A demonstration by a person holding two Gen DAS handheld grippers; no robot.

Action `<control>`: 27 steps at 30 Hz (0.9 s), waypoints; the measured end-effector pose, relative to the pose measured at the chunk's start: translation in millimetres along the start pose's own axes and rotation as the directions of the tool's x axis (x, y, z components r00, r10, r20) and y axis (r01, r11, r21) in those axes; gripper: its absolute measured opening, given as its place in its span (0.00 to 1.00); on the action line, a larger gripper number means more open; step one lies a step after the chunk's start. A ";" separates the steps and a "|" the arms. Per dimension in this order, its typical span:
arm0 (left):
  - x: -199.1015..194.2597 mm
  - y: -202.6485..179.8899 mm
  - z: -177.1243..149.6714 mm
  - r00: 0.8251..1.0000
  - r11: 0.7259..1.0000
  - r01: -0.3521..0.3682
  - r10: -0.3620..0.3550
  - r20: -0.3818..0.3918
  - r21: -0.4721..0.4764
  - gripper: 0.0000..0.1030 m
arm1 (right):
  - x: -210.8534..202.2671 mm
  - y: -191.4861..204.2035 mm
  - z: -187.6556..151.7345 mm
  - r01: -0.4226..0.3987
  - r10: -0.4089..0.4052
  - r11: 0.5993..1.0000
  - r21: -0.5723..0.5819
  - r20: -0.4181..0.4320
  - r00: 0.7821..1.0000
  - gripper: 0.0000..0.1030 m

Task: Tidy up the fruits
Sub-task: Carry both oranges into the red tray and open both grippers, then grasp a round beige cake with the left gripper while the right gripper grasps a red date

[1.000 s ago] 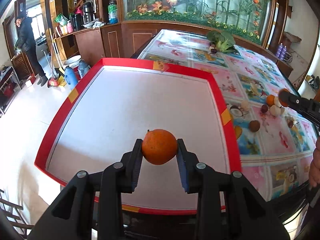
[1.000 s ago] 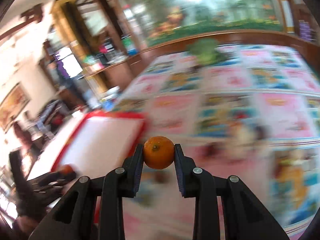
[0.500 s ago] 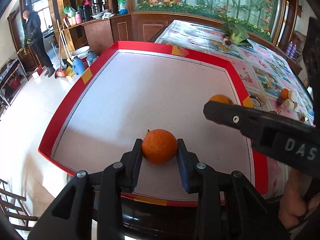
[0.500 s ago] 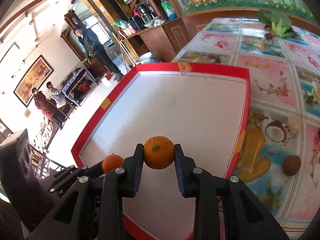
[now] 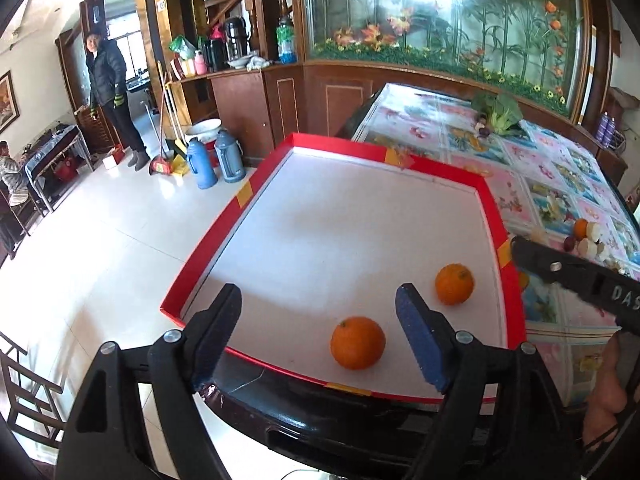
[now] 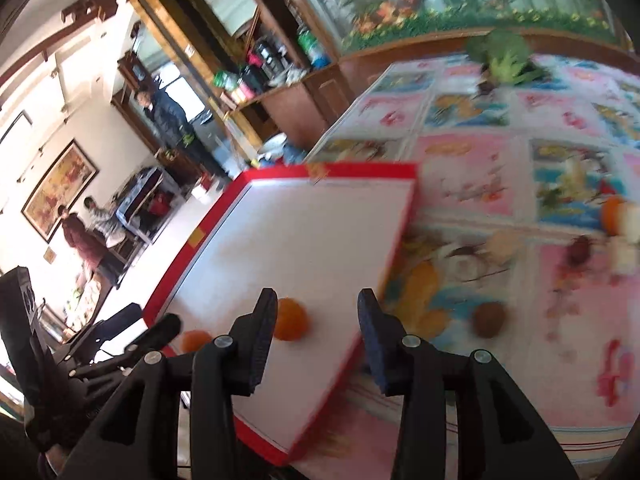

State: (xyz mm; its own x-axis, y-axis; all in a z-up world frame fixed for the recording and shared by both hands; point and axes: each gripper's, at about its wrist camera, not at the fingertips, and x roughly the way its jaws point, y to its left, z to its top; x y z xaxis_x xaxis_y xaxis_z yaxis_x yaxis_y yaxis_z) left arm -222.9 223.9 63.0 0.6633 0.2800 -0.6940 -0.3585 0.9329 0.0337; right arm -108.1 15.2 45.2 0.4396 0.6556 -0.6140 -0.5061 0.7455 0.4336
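Two oranges lie on the white, red-rimmed tray near its front right corner. The nearer orange rests just ahead of my left gripper, which is open and holds nothing. The second orange sits further right, close to my right gripper. In the blurred right wrist view, my right gripper is open above the tray, with one orange just beyond its left finger. The other orange lies by the left gripper.
More fruit sits on the flowered tablecloth right of the tray: a brown round one, an orange one and pale pieces. Leafy greens lie at the far end. A person stands across the room, left.
Both grippers have opened and let go of their oranges, which now rest on the tray. Both grippers have drawn back, the right one swinging toward the tray's right edge.
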 end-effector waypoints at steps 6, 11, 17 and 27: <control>-20.6 -30.7 2.7 0.998 0.998 0.039 -0.041 0.049 0.055 0.86 | -83.1 -66.8 -8.8 0.106 -0.117 0.991 0.082 0.154 0.981 0.48; -29.7 -76.9 -5.9 0.994 0.984 0.091 -0.098 0.038 0.154 0.86 | -141.5 -125.2 -28.8 0.202 -0.243 0.960 0.195 0.218 0.945 0.49; -28.7 -132.7 -28.3 0.988 0.945 0.155 -0.154 -0.027 0.286 0.86 | -165.9 -162.1 -49.4 0.274 -0.326 0.929 0.249 0.200 0.924 0.49; -22.2 -156.0 -40.0 0.986 0.925 0.168 -0.149 -0.079 0.341 0.86 | -146.7 -166.8 -29.4 0.262 -0.304 0.941 0.213 0.195 0.933 0.49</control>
State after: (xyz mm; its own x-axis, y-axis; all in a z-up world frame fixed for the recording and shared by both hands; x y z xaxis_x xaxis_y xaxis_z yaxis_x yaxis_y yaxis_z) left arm -208.0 63.0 44.4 0.6555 0.1186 -0.7459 0.0038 0.9871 0.1603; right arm -109.9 -208.9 43.6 0.7082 0.4085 -0.5759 -0.2033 0.8991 0.3877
